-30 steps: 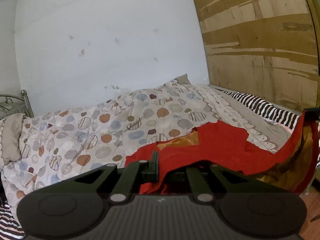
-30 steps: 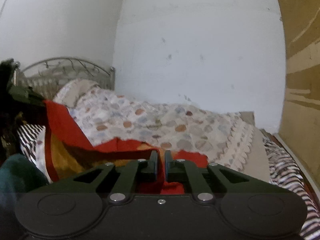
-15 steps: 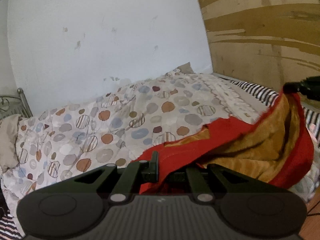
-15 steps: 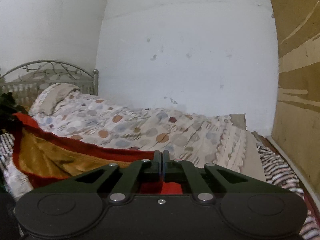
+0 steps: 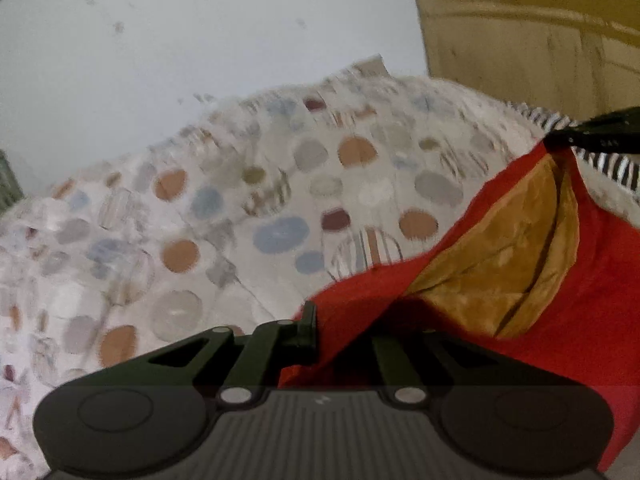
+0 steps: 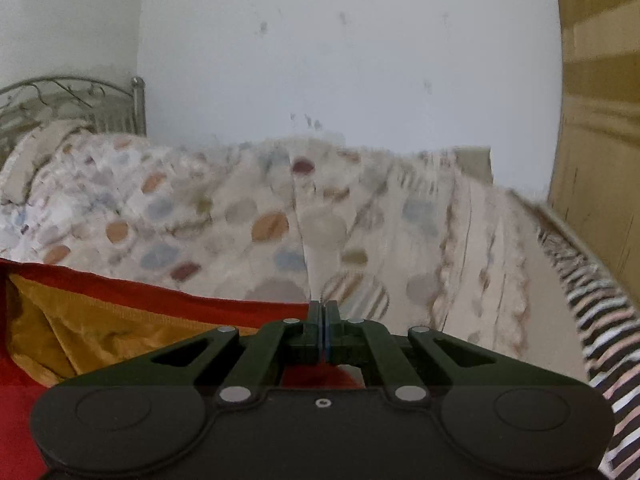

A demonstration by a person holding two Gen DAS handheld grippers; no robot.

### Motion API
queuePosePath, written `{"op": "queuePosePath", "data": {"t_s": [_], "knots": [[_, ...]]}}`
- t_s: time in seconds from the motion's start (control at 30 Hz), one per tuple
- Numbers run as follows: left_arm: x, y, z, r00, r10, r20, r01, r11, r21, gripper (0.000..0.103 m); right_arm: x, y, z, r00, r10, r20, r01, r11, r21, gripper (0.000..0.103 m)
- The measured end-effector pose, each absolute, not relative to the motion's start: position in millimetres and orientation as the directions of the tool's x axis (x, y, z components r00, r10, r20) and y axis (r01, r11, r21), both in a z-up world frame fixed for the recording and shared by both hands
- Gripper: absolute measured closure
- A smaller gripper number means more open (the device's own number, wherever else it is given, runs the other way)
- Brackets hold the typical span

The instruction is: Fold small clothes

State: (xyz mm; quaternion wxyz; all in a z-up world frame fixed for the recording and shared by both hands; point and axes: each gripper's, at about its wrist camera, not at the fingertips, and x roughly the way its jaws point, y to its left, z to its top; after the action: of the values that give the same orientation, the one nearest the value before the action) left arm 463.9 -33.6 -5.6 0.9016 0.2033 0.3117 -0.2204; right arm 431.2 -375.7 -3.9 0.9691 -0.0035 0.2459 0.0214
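A red garment (image 5: 592,280) with a mustard-yellow lining hangs stretched between my two grippers above the bed. My left gripper (image 5: 320,324) is shut on one corner; the cloth covers its right finger. My right gripper (image 6: 323,320) is shut on the other corner, and the garment (image 6: 132,320) runs off to the left in the right wrist view. The right gripper's tip (image 5: 592,132) shows at the right edge of the left wrist view, pinching the cloth's top corner.
A spotted quilt (image 5: 260,200) covers the bed below the garment. A black-and-white striped sheet (image 6: 600,320) lies along the right side. A metal bedstead (image 6: 80,100) stands at far left, a wooden panel (image 5: 540,32) at right, a white wall behind.
Both grippers have lifted the garment and carried it forward over the quilt. The cloth has gone from sagging to stretched between them. Both views are motion-blurred.
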Motion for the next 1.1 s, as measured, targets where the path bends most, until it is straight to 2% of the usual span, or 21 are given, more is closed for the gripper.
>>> {"op": "queuePosePath", "data": {"t_s": [0.17,0.2,0.23,0.27,0.3,0.33,0.37,0.43,0.53,0.63,0.8,0.97,1.07,1.1], "knots": [[493,-29,-41,0.594,-0.3,-0.746,0.559,0.821,0.114,0.094,446,-379,-36,0.842,0.041,-0.539,-0.022,0.999,0.041,0.099],[500,-26,-45,0.571,-0.312,-0.759,0.555,0.828,0.077,0.092,448,-383,-40,0.836,0.038,-0.548,-0.007,0.998,0.059,0.089],[505,-22,-48,0.554,-0.324,-0.767,0.545,0.838,0.04,0.09,448,-386,-43,0.832,0.031,-0.554,0.01,0.997,0.072,0.074],[511,-17,-48,0.535,-0.343,-0.772,0.536,0.844,-0.004,0.089,449,-390,-45,0.827,0.012,-0.562,0.039,0.996,0.078,0.065],[515,-11,-48,0.521,-0.359,-0.774,0.524,0.851,-0.042,0.083,448,-395,-46,0.82,-0.013,-0.572,0.073,0.994,0.082,0.049],[520,-5,-46,0.512,-0.372,-0.774,0.508,0.858,-0.077,0.073,445,-399,-47,0.819,-0.023,-0.573,0.088,0.992,0.087,0.041],[522,1,-44,0.507,-0.384,-0.772,0.49,0.865,-0.108,0.066,443,-403,-47,0.82,-0.026,-0.571,0.097,0.991,0.094,0.039],[528,12,-37,0.512,-0.401,-0.76,0.455,0.877,-0.156,0.035,436,-411,-46,0.823,-0.036,-0.567,0.117,0.987,0.108,0.023],[537,33,-24,0.54,-0.432,-0.722,0.412,0.884,-0.222,0.019,427,-418,-44,0.839,-0.005,-0.544,0.103,0.983,0.149,0.014],[544,55,-9,0.566,-0.476,-0.673,0.367,0.877,-0.311,0.009,419,-417,-42,0.847,0.026,-0.531,0.076,0.983,0.169,0.002],[540,82,-2,0.608,-0.518,-0.602,0.295,0.851,-0.435,0.005,410,-405,-43,0.857,0.102,-0.505,-0.016,0.985,0.171,0.001],[505,78,-17,0.617,-0.511,-0.598,0.326,0.858,-0.397,0.005,408,-385,-45,0.859,0.148,-0.491,-0.099,0.987,0.124,0.001],[471,66,-25,0.647,-0.489,-0.585,0.353,0.872,-0.339,0.008,414,-374,-51,0.853,0.134,-0.505,-0.111,0.991,0.075,0.011],[460,62,-28,0.655,-0.485,-0.579,0.358,0.874,-0.328,0.012,418,-371,-54,0.845,0.131,-0.518,-0.116,0.991,0.061,0.016]]}}
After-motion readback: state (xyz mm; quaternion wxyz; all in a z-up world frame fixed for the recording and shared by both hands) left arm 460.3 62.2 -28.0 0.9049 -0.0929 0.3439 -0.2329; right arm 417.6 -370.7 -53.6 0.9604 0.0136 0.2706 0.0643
